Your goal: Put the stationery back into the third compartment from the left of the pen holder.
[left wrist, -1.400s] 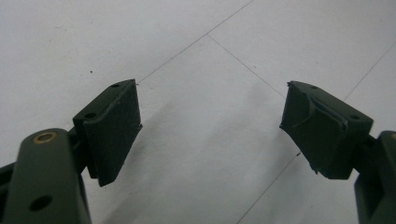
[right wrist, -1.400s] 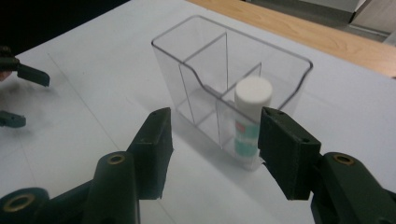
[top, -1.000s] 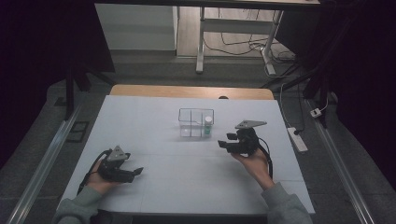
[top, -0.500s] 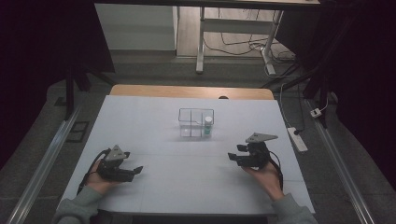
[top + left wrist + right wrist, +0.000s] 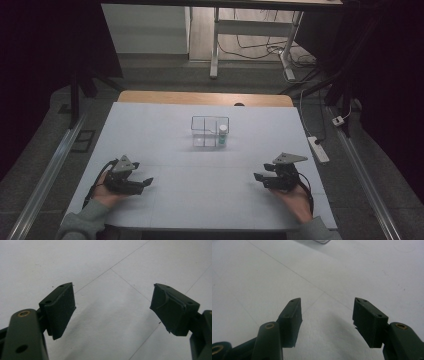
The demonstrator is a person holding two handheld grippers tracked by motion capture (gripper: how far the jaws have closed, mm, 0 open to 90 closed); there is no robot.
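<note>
A white table (image 5: 200,165) stands in a dark room, with a clear divided container (image 5: 210,131) near its middle and a small white bottle (image 5: 222,135) upright in the container's right compartment. The left gripper (image 5: 145,183) rests near the table's near-left corner, fingers spread on nothing. The right gripper (image 5: 260,178) sits near the right edge — well apart from the container — its fingers parted and just been opening, nothing between them.

A clear, square-sided container (image 5: 210,131) split into compartments stands upright on the white table (image 5: 165,125), at its middle toward the far edge. In its near right compartment stands a small upright bottle (image 5: 223,135) with a white cap and a greenish body, close against the container's right wall. The other compartments look empty, though the clear walls make that hard to tell.
</note>
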